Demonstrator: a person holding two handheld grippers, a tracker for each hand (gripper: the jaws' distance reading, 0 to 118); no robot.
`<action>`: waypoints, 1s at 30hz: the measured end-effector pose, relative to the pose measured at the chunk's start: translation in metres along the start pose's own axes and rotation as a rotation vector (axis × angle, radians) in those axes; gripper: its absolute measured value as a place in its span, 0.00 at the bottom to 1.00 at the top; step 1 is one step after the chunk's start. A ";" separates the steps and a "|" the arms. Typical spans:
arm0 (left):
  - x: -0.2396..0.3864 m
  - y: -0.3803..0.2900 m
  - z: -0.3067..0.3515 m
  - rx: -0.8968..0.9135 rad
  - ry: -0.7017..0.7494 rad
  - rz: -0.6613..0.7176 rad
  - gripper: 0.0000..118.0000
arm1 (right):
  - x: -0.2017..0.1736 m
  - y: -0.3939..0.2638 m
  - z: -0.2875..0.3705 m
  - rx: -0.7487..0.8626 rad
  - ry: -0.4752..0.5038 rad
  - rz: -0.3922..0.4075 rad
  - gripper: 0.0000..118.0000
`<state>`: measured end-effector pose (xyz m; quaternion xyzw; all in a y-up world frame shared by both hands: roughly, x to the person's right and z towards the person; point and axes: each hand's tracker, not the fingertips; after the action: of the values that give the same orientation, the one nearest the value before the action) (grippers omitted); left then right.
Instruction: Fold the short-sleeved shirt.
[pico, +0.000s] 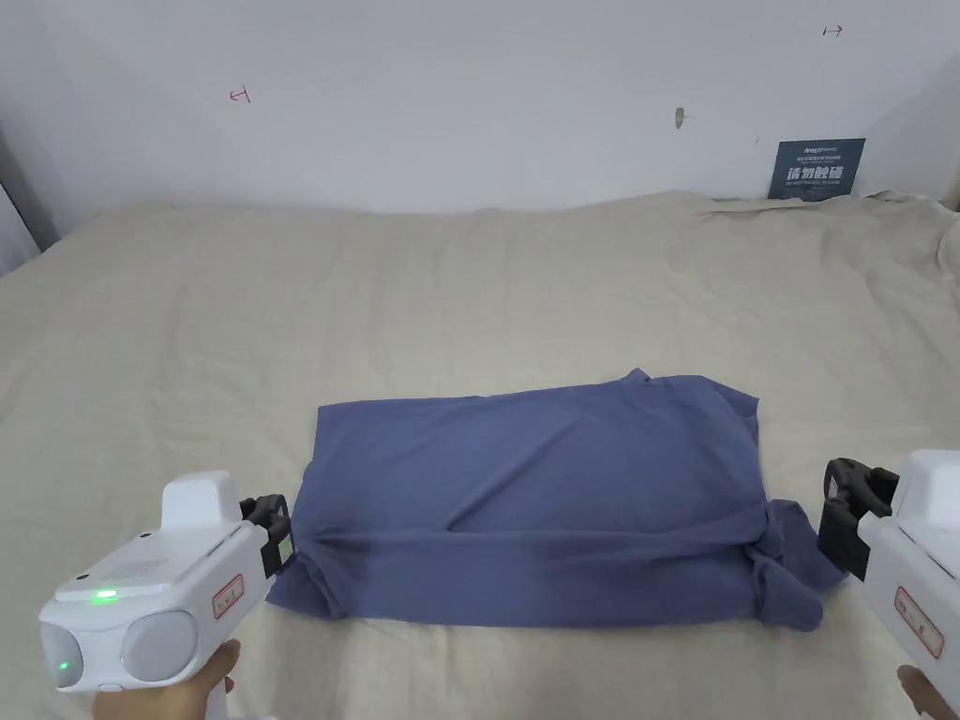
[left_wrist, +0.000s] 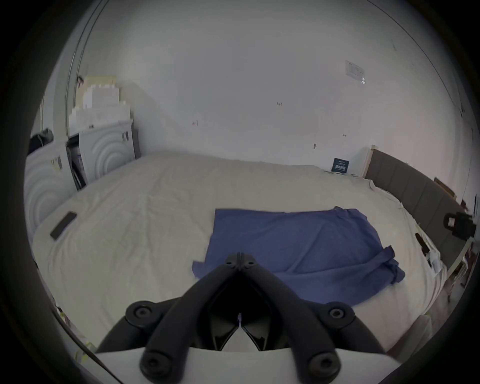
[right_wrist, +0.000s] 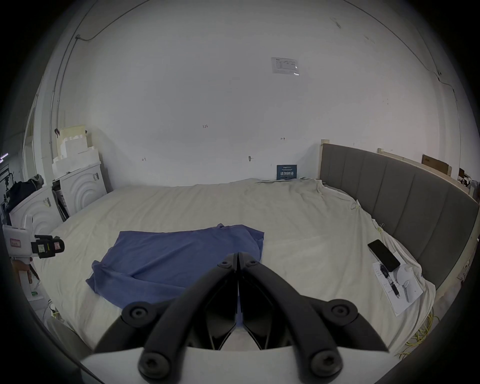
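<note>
Judging by how the blue short-sleeved shirt (pico: 534, 497) lies on the beige bedsheet (pico: 469, 291), you are between folds: it is already doubled into a wide rectangle in front of you, with a bunched sleeve (pico: 787, 572) spilling out at its near right corner. Your left gripper (pico: 274, 532) hovers just beside the shirt's near left corner, and your right gripper (pico: 848, 516) sits just off that bunched sleeve; in each gripper view the jaws are pressed together tip to tip with nothing between them (so both need spreading before any pinch). Next, I'd say, comes tucking the loose sleeve flat, then taking the two near corners and carrying one end across the other, keeping the edges aligned.
</note>
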<state>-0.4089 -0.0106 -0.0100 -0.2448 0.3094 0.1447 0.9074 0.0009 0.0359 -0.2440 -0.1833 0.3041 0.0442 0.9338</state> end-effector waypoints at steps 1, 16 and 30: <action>-0.003 -0.003 -0.002 -0.008 0.005 -0.004 0.00 | 0.000 0.000 -0.001 -0.004 -0.002 0.004 0.00; -0.044 -0.030 -0.109 -0.439 0.068 0.048 0.63 | 0.003 -0.007 -0.023 -0.066 0.010 -0.014 0.00; -0.019 -0.027 -0.143 -0.573 0.118 -0.040 0.45 | 0.009 -0.014 -0.045 -0.128 -0.007 -0.031 0.00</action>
<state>-0.4827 -0.1116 -0.0869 -0.5053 0.3033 0.1939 0.7843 -0.0141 0.0058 -0.2782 -0.2473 0.2944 0.0497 0.9218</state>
